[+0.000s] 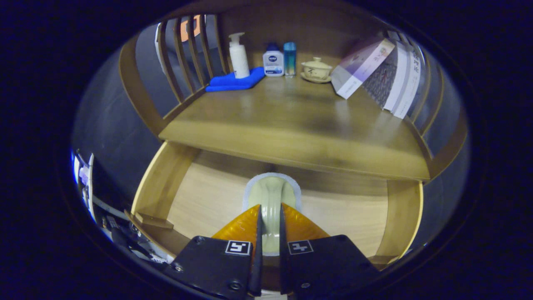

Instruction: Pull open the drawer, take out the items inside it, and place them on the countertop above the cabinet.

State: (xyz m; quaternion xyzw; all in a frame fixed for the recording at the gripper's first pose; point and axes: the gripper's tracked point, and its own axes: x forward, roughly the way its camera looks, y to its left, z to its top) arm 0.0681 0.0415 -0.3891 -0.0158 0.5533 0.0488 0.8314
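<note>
The wooden drawer (160, 187) stands pulled open below the countertop (291, 121). Inside it, between my fingers, is a pale green brush-like item (270, 189) with a white rim and a raised ridge along its middle. My gripper (270, 207) is shut on that ridge, with both fingers pressing its sides. The item's far end reaches beyond the fingertips toward the back of the drawer. I cannot tell whether it rests on the drawer floor or hangs just above it. The rest of the drawer floor that shows is bare wood.
At the back of the countertop stand a white pump bottle (238, 56) on a folded blue cloth (235, 82), a small white bottle (273, 61), a blue bottle (290, 58) and a lidded cup on a saucer (316, 70). Books (374, 75) lean at the right. Slatted rails (183, 62) close both sides.
</note>
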